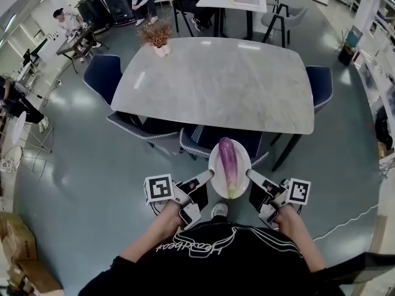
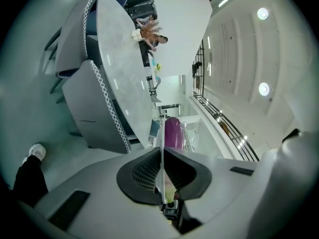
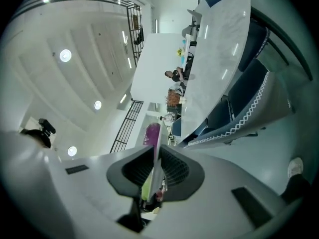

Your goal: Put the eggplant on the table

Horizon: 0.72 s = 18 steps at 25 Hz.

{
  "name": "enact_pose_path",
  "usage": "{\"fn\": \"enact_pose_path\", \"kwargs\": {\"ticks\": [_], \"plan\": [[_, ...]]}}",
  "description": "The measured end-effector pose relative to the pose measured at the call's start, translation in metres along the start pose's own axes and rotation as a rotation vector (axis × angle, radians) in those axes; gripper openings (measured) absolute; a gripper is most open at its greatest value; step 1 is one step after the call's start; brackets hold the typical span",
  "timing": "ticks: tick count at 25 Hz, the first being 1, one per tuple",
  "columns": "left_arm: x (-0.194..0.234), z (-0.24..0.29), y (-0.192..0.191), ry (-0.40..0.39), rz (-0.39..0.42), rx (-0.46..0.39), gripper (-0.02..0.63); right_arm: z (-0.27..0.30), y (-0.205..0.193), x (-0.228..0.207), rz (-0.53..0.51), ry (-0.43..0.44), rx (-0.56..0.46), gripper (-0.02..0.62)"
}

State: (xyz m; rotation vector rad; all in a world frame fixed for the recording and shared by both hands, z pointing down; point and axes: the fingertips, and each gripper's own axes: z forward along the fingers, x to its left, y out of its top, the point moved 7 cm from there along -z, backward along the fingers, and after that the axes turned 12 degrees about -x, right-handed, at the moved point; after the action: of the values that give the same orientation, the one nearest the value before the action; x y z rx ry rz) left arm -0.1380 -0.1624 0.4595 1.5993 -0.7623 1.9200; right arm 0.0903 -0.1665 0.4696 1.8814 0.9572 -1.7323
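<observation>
A purple eggplant point(image 1: 228, 161) with a green stem end lies on a white plate point(image 1: 215, 165), carried in the air just short of the grey marble table point(image 1: 216, 82). My left gripper point(image 1: 212, 175) is shut on the plate's left rim and my right gripper point(image 1: 249, 174) on its right rim. In the left gripper view the plate rim point(image 2: 161, 158) runs edge-on between the pressed pads, with the eggplant point(image 2: 173, 132) beyond. The right gripper view shows the same plate edge point(image 3: 155, 159) pinched, and the eggplant point(image 3: 151, 132) past it.
Two blue chairs point(image 1: 162, 137) are tucked under the table's near side, right ahead of the plate. A dried plant point(image 1: 157, 36) in a small pot stands at the table's far left corner. More chairs stand at both ends; people sit at another table behind. Cardboard boxes point(image 1: 18, 245) lie at left.
</observation>
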Motion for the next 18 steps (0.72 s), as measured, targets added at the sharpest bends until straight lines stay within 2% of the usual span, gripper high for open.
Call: {"fn": "enact_pose_path", "kwargs": {"ticks": [2,5,10,14,18], "plan": [[0.004,0.003,0.023,0.011,-0.015,-0.001,0.023,0.024,0.003,-0.003,0.005,-0.001,-0.001,0.049],[-0.001,0.011,0.051,-0.033,0.000,0.005,0.023,0.051,0.005,-0.006,-0.008,-0.011,0.001,0.049],[0.000,0.029,0.092,-0.053,0.015,0.011,0.023,0.092,0.022,-0.009,-0.055,-0.021,-0.001,0.049],[0.000,0.029,0.095,-0.058,0.011,0.026,0.023,0.093,0.021,-0.006,-0.074,-0.026,-0.004,0.049],[0.007,0.029,0.099,-0.030,-0.001,0.031,0.023,0.096,0.021,-0.011,-0.079,-0.033,-0.005,0.049]]}}
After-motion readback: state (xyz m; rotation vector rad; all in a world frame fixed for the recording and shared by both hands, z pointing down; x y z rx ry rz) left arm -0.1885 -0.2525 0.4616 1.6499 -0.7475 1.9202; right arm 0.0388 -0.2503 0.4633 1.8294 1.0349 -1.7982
